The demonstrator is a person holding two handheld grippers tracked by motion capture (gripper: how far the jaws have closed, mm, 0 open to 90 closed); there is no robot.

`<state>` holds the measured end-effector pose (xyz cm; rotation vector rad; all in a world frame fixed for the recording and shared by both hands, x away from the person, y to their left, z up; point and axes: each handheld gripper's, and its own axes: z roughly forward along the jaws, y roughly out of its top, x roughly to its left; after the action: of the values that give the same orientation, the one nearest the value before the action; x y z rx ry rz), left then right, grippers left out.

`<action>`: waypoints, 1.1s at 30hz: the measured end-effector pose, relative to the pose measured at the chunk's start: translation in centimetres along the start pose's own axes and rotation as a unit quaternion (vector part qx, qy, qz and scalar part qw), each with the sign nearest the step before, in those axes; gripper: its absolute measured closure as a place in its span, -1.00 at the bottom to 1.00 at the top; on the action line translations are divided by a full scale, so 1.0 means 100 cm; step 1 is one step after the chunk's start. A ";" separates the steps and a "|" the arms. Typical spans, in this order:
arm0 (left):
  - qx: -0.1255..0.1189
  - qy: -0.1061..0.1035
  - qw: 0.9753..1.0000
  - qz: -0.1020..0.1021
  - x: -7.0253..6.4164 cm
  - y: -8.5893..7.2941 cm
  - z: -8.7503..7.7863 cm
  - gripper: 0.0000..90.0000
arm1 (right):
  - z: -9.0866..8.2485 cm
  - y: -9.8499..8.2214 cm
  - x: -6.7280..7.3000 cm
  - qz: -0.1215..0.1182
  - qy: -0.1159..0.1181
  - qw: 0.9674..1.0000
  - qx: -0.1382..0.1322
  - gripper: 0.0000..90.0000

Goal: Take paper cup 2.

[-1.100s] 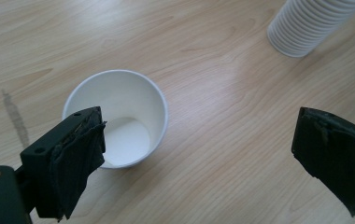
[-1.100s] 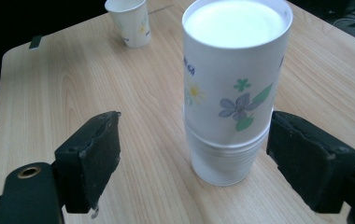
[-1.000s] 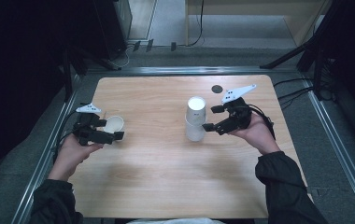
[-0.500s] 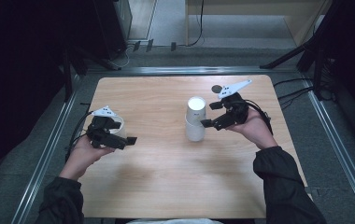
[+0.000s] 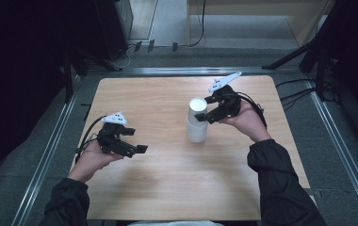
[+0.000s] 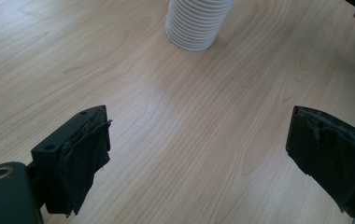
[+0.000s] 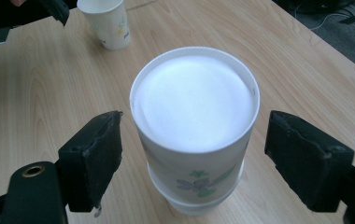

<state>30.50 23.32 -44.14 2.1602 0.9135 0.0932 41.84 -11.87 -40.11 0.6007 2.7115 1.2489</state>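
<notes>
On table centre, high view: cup stack [image 5: 197, 123] upright; right gripper [image 5: 204, 113] at top cup, left gripper [image 5: 139, 149] well apart, empty.

Left gripper view: jaws wide, just been closing slightly, nothing between; stack base [image 6: 195, 28] ahead.

Right gripper view: jaws astride top cup [image 7: 195, 116], closing in, pads not touching. Single cup [image 7: 106, 22] beyond.

Risk: off-centre squeeze crushes rim or tips stack.

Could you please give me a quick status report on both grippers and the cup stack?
Right gripper open, jaws astride top of cup stack, just been closing, pads not touching. Left gripper open, nothing between jaws, over bare table. Single cup stands apart. Nothing in the way.
</notes>
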 end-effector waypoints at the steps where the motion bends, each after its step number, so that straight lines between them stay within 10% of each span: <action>1: 0.001 -0.001 1.000 0.001 -0.001 0.000 0.001 -0.86 | 0.001 0.001 0.000 -0.002 -0.002 1.000 -0.001 -0.55; 33: 0.016 -0.017 0.999 0.022 -0.012 0.003 0.017 -0.86 | -0.002 0.013 0.009 0.003 -0.033 0.999 -0.010 -0.24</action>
<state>30.34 21.41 -44.87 2.2054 0.8539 0.0642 41.35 -10.92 -38.90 0.6381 2.6422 1.2327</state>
